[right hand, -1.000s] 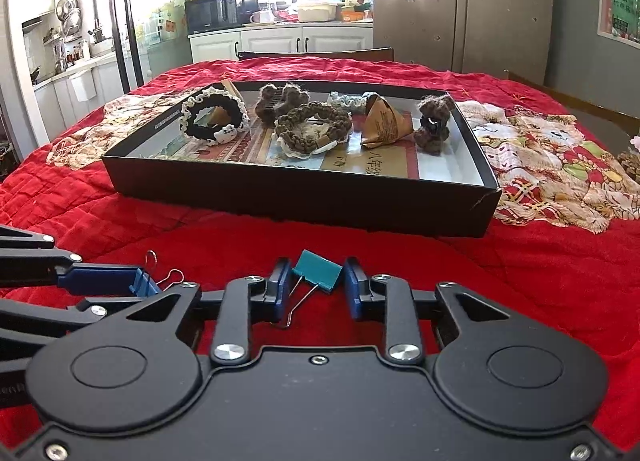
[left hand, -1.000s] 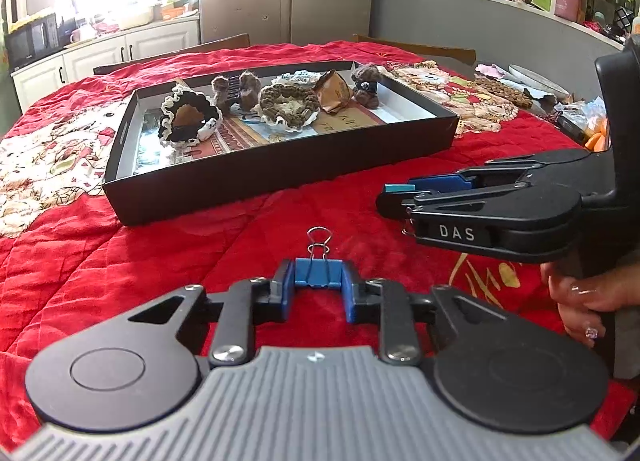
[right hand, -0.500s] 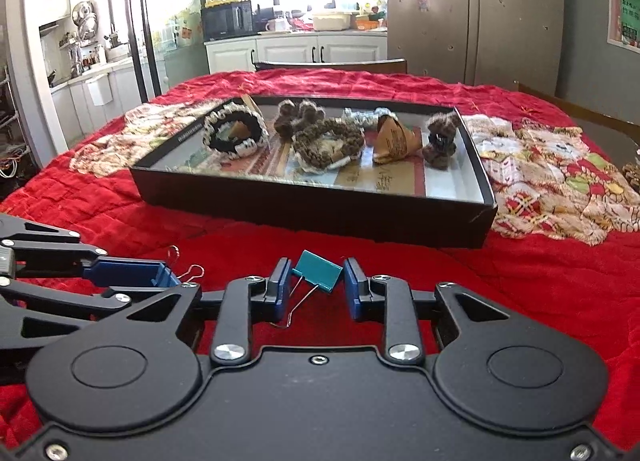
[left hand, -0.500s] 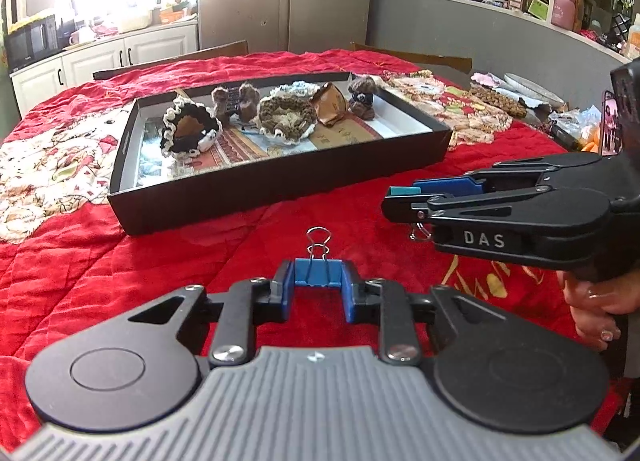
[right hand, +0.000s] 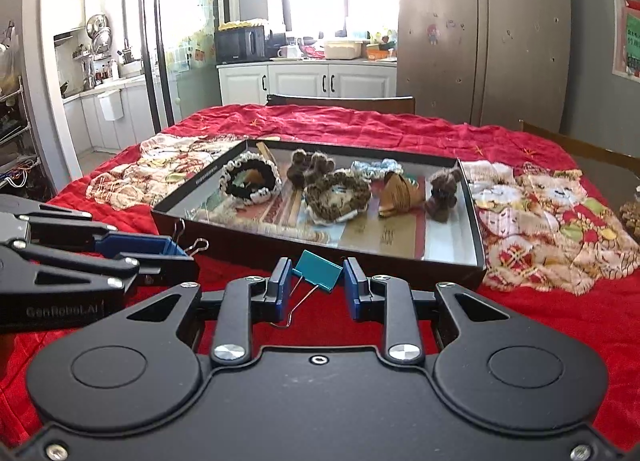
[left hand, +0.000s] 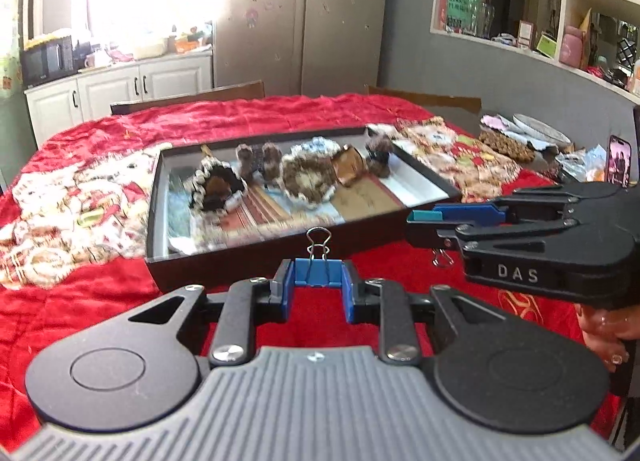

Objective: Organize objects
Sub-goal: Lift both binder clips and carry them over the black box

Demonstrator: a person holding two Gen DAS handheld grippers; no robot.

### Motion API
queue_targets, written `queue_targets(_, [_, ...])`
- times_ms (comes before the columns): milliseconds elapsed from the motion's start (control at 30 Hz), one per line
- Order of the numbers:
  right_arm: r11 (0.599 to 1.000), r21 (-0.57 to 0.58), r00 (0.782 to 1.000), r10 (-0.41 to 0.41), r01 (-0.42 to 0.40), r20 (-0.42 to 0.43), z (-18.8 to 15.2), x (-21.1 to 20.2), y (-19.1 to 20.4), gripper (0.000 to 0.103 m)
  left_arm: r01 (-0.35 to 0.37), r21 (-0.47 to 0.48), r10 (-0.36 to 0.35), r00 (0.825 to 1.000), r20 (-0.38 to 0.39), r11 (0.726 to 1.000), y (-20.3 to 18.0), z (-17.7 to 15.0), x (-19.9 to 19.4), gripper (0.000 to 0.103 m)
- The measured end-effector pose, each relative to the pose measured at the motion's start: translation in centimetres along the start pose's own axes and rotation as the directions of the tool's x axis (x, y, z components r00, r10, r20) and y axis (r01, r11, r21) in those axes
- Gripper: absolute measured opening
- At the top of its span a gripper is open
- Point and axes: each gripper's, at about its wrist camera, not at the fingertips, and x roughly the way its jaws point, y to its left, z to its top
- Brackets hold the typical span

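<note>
Nearest, left wrist view: left gripper (left hand: 318, 288), closed on a blue binder clip (left hand: 318, 272), wire handles upright above the fingers. Same gripper seen from the right wrist view at the left edge (right hand: 176, 251), clip handles poking out past the fingertips.

Nearest, right wrist view: right gripper (right hand: 316, 281), closed on a teal binder clip (right hand: 318, 270), clip tilted, one wire handle hanging down toward the cloth. Same gripper seen from the left wrist view at the right (left hand: 426, 221), teal clip edge at the tip, a wire loop dangling beneath. Hand (left hand: 608, 331) on the right gripper's handle, ring on one finger.

Both grippers side by side, held above a red quilted cloth (right hand: 560, 325) covering the table, just short of the tray.

Beyond: black shallow tray (right hand: 320, 251) lying flat on the cloth, patterned liner inside. Contents, along the far half: black-and-white crocheted ring (right hand: 250, 183) at the left; dark brown furry piece (right hand: 310, 169); brown furry wreath-shaped piece (right hand: 338, 195) in the middle; pale blue lacy piece (right hand: 378, 167) behind it; tan folded piece (right hand: 400, 195); small brown bear figure (right hand: 442, 195) at the right.

Either side of the tray: patterned cloths (right hand: 548, 221) spread on the red cloth.

Far: chair backs at the table's far edge, white kitchen cabinets (right hand: 308, 81), microwave (right hand: 240, 44), tall fridge (right hand: 480, 33), wall shelves (left hand: 580, 21).
</note>
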Motion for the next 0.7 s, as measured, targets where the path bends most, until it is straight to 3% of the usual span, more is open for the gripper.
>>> queue_targets(367, [0.999,-0.004,0.998,-0.048,0.048,0.032,3.4,1.4,-1.6,0.027,-0.045,-0.001,0.045,0.998,0.05,0.999,0.9,3.3,1.1,0.028])
queue_targets(700, [0.997,0.007,0.997,-0.076,0.075,0.018,5.7,4.1,-3.3,0.027,-0.072,-0.011,0.073,0.996,0.044,0.997,1.5,5.3,3.7,0.028])
